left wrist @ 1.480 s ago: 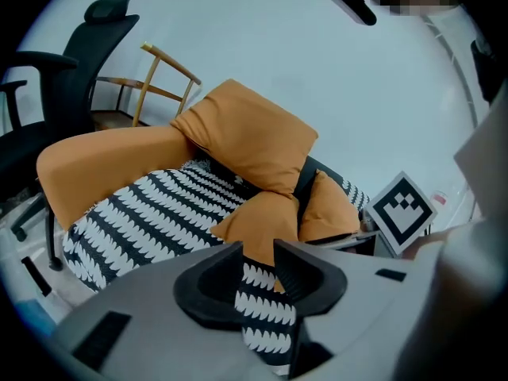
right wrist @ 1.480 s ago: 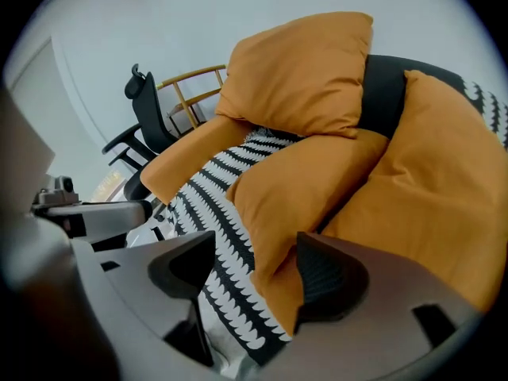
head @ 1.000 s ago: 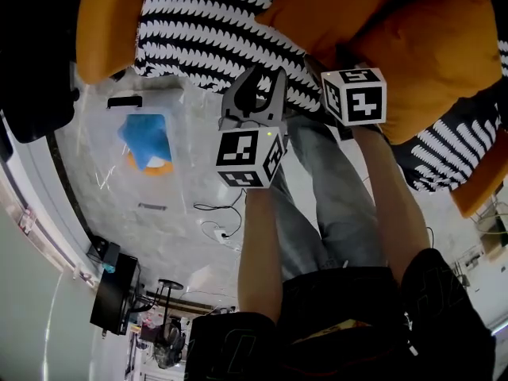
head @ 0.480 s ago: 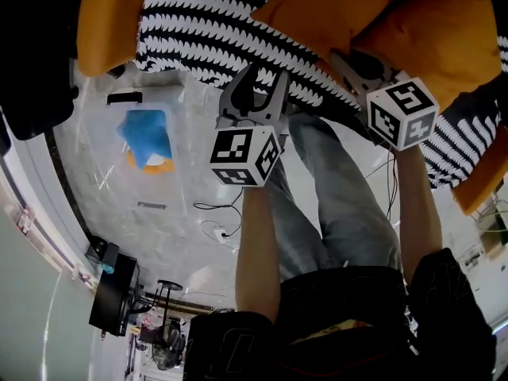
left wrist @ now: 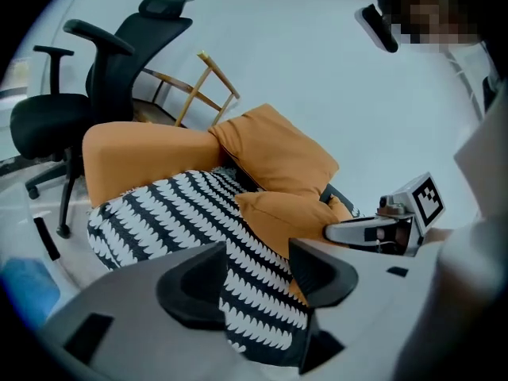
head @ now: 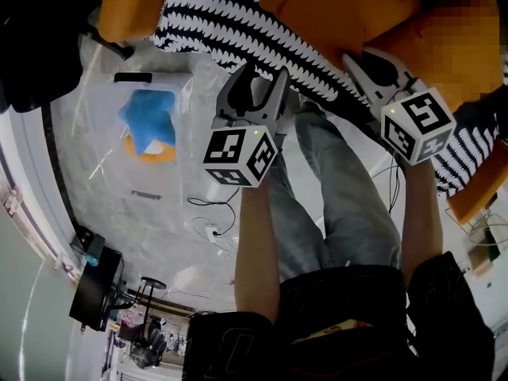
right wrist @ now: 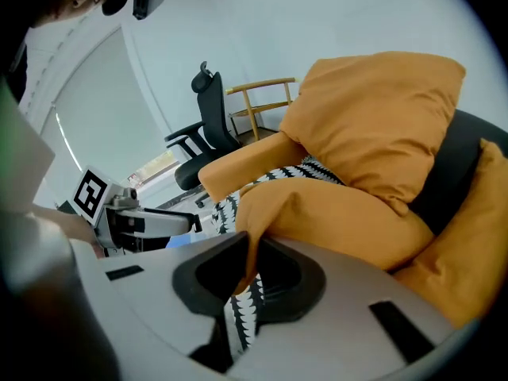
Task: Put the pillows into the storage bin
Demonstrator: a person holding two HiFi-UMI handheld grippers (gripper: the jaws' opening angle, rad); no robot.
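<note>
A black-and-white patterned pillow (head: 230, 22) (left wrist: 159, 213) lies among orange pillows (head: 341, 10) (right wrist: 373, 125) on a dark seat. My left gripper (head: 255, 82) (left wrist: 258, 272) is at the patterned pillow's lower edge. Its jaws are opening, and the pillow's corner hangs between them. My right gripper (head: 359, 60) (right wrist: 250, 264) is closing, its jaws pinching the corner of the lower orange pillow (right wrist: 317, 213); striped fabric shows just under that corner. The clear storage bin (head: 184, 133) stands on the floor to the left, with a blue and orange thing (head: 149, 117) inside.
A black office chair (left wrist: 55, 117) and a wooden chair (left wrist: 198, 86) stand behind the pillows. Cables and a plug (head: 214, 228) lie on the pale floor near the person's legs (head: 333, 213). The dark seat (right wrist: 448, 173) shows between the orange pillows.
My right gripper has swung to the right and its jaws have gone from wide to pinched on the orange pillow's corner. My left gripper's jaws have spread wider around the patterned pillow's edge.
</note>
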